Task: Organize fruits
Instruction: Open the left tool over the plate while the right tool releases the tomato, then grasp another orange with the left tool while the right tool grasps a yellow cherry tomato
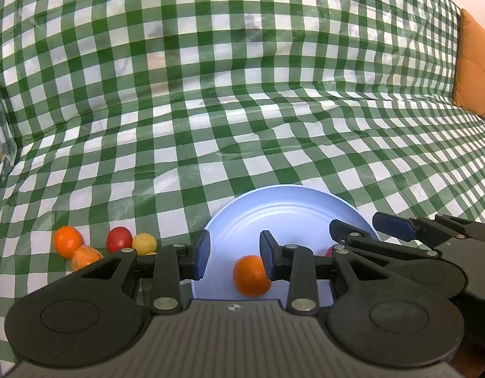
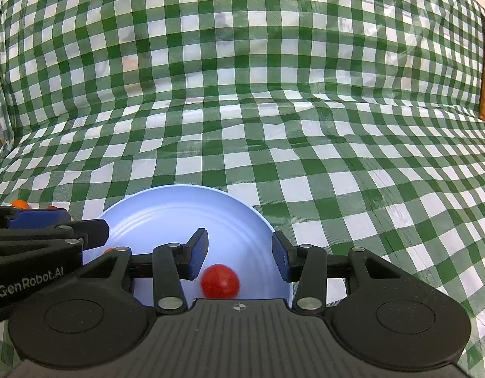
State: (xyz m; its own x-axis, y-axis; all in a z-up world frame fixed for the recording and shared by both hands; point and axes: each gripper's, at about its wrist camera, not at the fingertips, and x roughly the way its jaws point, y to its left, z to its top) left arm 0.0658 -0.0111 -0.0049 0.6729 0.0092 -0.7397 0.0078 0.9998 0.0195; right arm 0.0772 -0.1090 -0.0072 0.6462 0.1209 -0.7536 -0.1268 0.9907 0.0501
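- Both of your grippers point down over a pale blue plate point(image 1: 292, 211) that sits on a green and white checked cloth point(image 1: 242, 94).
- Your left gripper point(image 1: 234, 253) has its blue pads apart and holds nothing. An orange fruit point(image 1: 251, 275) lies on the plate between them, close against the right-hand pad; the view is too tight to say for sure whether it touches that pad.
- Your right gripper point(image 2: 239, 256) is released too, its pads standing well apart over the near part of the plate point(image 2: 185, 208).
- A red fruit point(image 2: 219, 281) rests on the plate between those pads, nearer the left one and free of both.
- In the left wrist view your right gripper point(image 1: 365, 230) reaches in from the right side, above the plate's right edge, with a sliver of red showing under it.
- Off the plate, to its left on the cloth, more fruit lies in a loose cluster: an orange one point(image 1: 67, 241), a second orange one point(image 1: 84, 256) touching it, a red one point(image 1: 118, 239) and a yellow one point(image 1: 144, 243) beside that.
- An orange cushion point(image 1: 475, 69) sits at the far right edge of the cloth.
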